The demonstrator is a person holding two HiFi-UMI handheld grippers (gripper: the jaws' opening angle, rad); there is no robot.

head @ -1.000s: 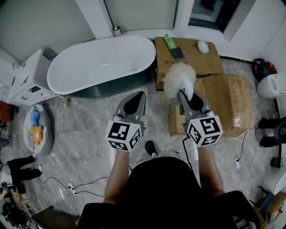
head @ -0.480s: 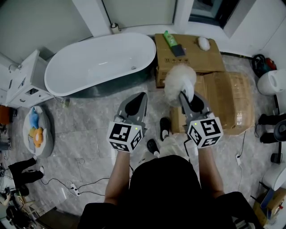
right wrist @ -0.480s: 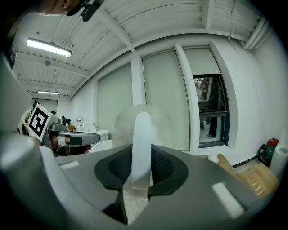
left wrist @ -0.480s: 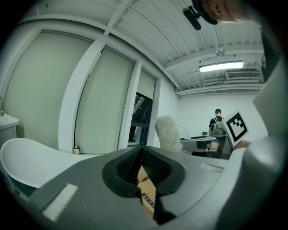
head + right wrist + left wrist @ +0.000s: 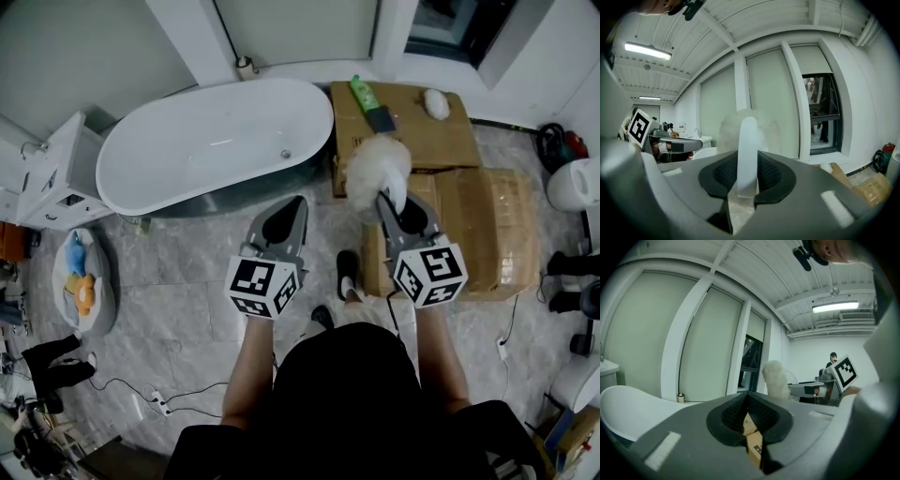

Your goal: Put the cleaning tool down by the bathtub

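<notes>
The cleaning tool is a fluffy white duster head [image 5: 377,167] on a white handle [image 5: 747,150]. My right gripper [image 5: 394,202] is shut on that handle and holds the head up over the cardboard boxes, right of the bathtub's end. The white bathtub [image 5: 216,141] lies ahead and to the left, on the marble floor. My left gripper [image 5: 286,211] hangs just in front of the tub's near side, jaws together and nothing in them. In the left gripper view, the duster head [image 5: 774,378] rises beyond the shut left gripper [image 5: 749,401], and the tub rim [image 5: 628,404] shows at lower left.
Two cardboard boxes [image 5: 469,225] stand right of the tub; the far one [image 5: 412,141] carries a green bottle [image 5: 361,92], a dark pad [image 5: 381,118] and a white lump [image 5: 435,101]. A white cabinet [image 5: 47,173] and a tray of toys [image 5: 80,281] sit left. Cables [image 5: 159,398] trail behind.
The person has stepped forward; one shoe now shows ahead of the body. Both grippers have come nearer the tub and boxes. The grip on the duster is unchanged.
</notes>
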